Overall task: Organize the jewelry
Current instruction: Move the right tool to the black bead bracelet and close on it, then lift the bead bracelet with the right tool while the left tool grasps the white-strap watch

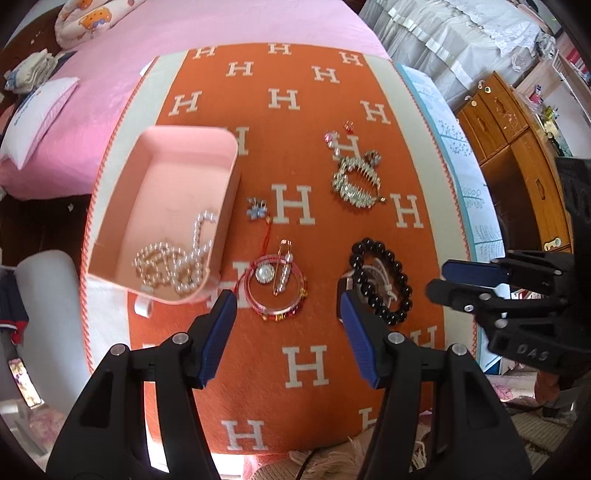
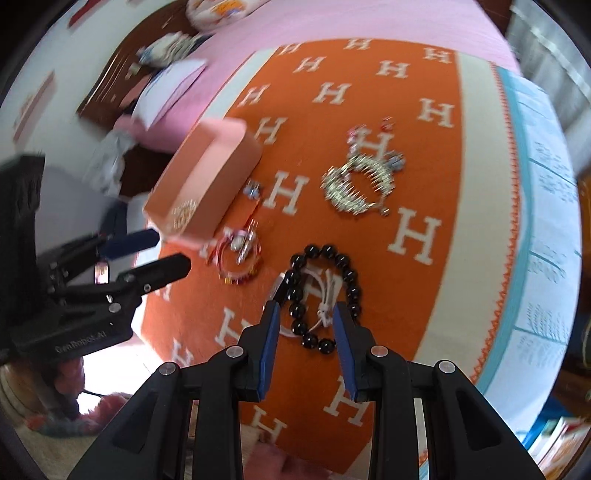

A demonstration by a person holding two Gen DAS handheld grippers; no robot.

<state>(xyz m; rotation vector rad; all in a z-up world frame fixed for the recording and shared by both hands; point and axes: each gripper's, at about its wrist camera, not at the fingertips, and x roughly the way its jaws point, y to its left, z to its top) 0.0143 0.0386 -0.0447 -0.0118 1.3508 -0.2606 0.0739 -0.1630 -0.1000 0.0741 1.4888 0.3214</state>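
A pink open box [image 1: 192, 147] [image 2: 218, 151] stands on the orange H-pattern blanket [image 1: 295, 92] and holds a pearl necklace [image 1: 177, 266]. My left gripper [image 1: 288, 299] is open and empty, just short of a pink bangle [image 1: 275, 288] with a pearl brooch and a safety pin inside it. My right gripper [image 2: 304, 314] is open, its fingertips either side of a black bead bracelet [image 2: 325, 295] [image 1: 384, 280] that lies over a white-strapped watch. A rhinestone crown comb [image 1: 356, 181] [image 2: 356, 184] and a small blue charm [image 1: 256, 212] lie farther off.
The blanket covers a pink bed [image 1: 221, 26] with pillows [image 1: 40, 118] at the far left. A wooden cabinet [image 1: 517, 147] stands to the right. Small pink earrings [image 1: 338, 134] lie beyond the crown comb.
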